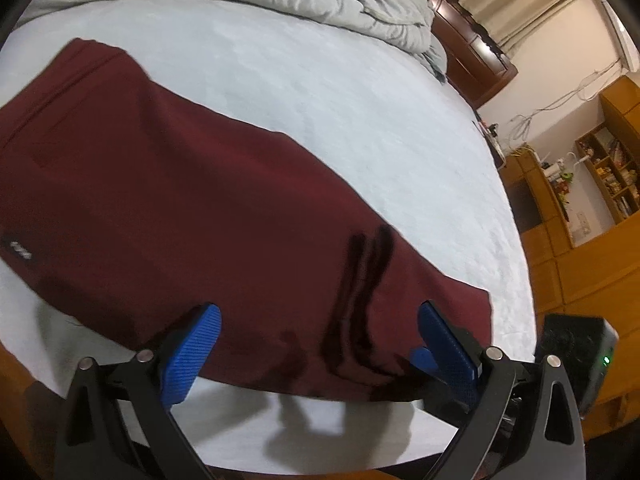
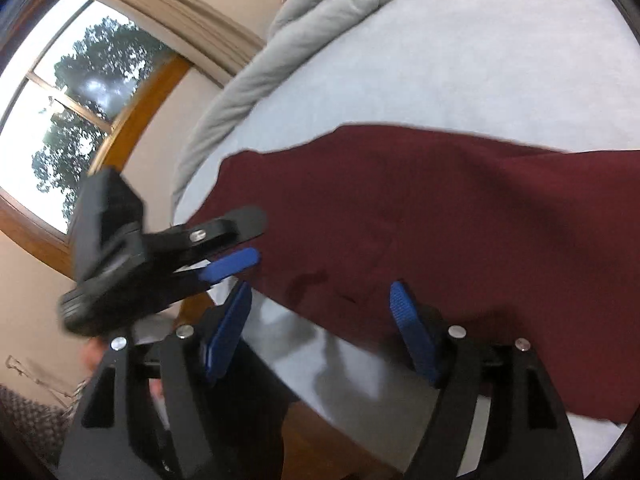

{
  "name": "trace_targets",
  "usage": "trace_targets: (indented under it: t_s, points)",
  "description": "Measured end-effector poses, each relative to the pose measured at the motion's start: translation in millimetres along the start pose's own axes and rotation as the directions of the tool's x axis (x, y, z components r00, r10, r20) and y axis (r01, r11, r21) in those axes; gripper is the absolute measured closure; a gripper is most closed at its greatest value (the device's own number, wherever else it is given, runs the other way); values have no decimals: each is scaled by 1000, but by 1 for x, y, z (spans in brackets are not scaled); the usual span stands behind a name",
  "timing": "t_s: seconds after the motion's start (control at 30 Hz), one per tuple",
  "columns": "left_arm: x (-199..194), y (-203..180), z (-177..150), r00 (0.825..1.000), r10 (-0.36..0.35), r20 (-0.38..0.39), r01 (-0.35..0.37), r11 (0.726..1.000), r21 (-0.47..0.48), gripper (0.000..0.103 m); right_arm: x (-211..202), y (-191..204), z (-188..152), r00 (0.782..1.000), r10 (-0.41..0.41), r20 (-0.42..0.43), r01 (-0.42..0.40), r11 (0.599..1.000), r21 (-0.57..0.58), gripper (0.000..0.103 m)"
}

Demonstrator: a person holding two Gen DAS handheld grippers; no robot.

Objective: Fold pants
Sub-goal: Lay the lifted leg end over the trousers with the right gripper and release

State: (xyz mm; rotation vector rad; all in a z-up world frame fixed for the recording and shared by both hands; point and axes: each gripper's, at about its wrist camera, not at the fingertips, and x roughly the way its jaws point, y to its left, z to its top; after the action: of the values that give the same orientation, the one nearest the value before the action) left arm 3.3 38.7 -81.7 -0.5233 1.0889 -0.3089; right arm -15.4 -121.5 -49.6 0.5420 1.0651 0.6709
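Now both claws gaping, tilted down over pants.

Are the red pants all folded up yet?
Not yet. The red pants already lie long and flat on the bed, maybe folded once, leg on leg, though the pictures can't settle that. Right now the left gripper and right gripper are both open over the near edge, holding nothing. Folding them up shorter is still left.
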Motion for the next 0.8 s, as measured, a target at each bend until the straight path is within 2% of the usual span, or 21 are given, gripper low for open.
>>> trace_targets:
  t_s: [0.1,0.2,0.27,0.33,0.43,0.5,0.6,0.67,0.7,0.77,0.8]
  points:
    - [9,-20,0,1000,-15,-12,16,999,38,4,-55,-18,-5,994,-82,78,80,996,32,31]
    - [18,-51,1,999,-44,-8,45,994,103,4,-107,-52,-15,968,-210,140,191,972,136,31]
    - [25,-73,-1,996,-93,-14,95,985,147,4,-127,-79,-20,949,-287,130,259,945,201,29]
    - [35,-90,-2,990,-135,-39,140,975,174,4,-126,-98,-23,948,-312,68,291,931,222,29]
    - [60,-109,-5,981,-163,-105,183,959,218,4,-113,-116,-28,961,-274,28,260,938,231,29]
    - [75,-112,-7,983,-128,-131,156,960,231,4,-100,-130,-31,977,-213,9,202,939,278,29]
    - [97,-97,-8,979,-76,-190,112,976,186,4,-77,-149,-36,994,-110,-11,107,929,355,33]
    - [103,-89,-11,976,-70,-205,107,979,176,7,-71,-157,-40,999,-36,0,33,911,410,48]
    - [101,-87,-14,977,-67,-203,106,976,191,7,-73,-156,-40,1000,-31,1,28,912,410,52]
    - [100,-89,-16,978,-48,-202,92,972,216,11,-87,-149,-38,1000,-6,20,-3,922,387,67]
    - [98,-89,-17,978,-48,-201,93,971,219,11,-96,-142,-36,998,26,52,-44,923,383,69]
